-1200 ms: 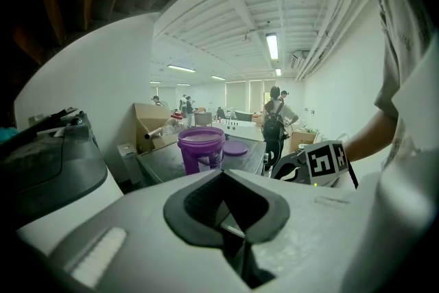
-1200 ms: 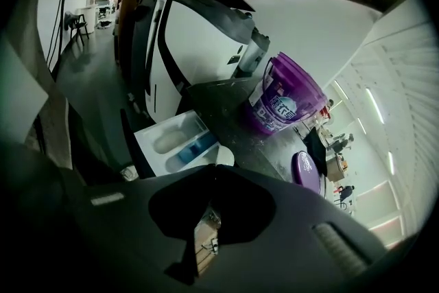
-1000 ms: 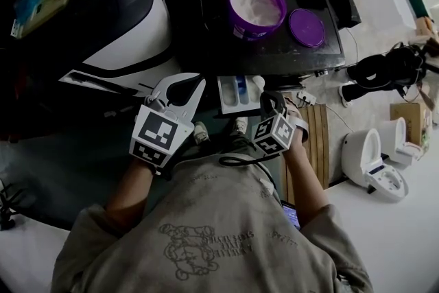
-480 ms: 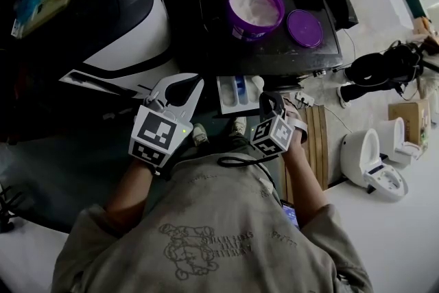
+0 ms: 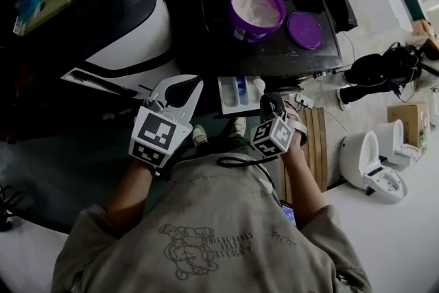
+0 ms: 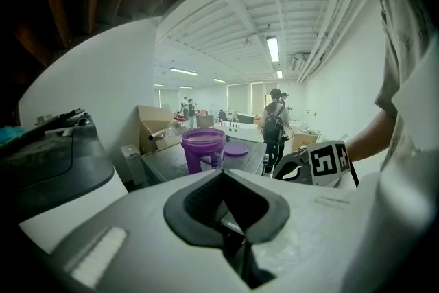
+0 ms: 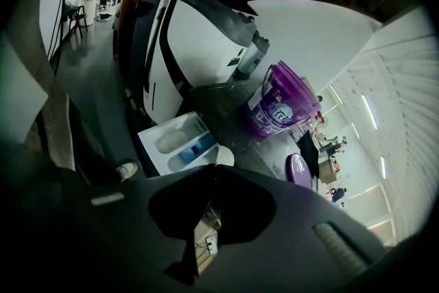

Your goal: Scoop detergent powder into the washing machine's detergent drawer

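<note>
The white plastic detergent drawer [image 5: 222, 101] is seen pulled open just ahead of the black right gripper [image 5: 269, 101], the nearer one; the purple round tub of white powder [image 5: 257, 9] is set farther beyond on the dark top. That gripper and the white left gripper [image 5: 182, 87] are both held closed on nothing

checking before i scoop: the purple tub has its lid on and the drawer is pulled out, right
Not quite: the lid is off. The head view shows it lying beside the purple tub on the dark top, with the white powder exposed. The drawer is indeed pulled out.
</note>
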Available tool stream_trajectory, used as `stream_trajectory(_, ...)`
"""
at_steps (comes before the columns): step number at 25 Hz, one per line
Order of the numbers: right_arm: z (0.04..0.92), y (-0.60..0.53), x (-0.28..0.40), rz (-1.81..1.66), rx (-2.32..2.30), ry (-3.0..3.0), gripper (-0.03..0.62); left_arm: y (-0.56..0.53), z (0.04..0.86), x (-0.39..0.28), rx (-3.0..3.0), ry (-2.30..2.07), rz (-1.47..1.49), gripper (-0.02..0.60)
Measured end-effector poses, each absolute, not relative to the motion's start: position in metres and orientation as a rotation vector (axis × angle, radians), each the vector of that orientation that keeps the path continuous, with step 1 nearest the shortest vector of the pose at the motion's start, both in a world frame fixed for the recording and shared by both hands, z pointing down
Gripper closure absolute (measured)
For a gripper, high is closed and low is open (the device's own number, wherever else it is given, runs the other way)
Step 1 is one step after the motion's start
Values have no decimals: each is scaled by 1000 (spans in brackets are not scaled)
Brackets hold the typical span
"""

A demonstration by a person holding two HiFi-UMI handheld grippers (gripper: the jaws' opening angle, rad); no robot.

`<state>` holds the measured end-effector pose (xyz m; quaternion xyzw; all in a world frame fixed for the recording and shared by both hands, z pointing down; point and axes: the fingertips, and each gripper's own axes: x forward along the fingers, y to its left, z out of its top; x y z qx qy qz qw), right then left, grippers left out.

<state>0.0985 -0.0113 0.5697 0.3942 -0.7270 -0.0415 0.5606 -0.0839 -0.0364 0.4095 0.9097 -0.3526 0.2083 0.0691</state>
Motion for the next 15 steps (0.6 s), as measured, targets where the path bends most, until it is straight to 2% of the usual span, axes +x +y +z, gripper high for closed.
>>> stream_trajectory(15, 554, -15, 111, 380, 1196, -1949, 562, -37, 406, -79, 2748, -1057, 636, 581)
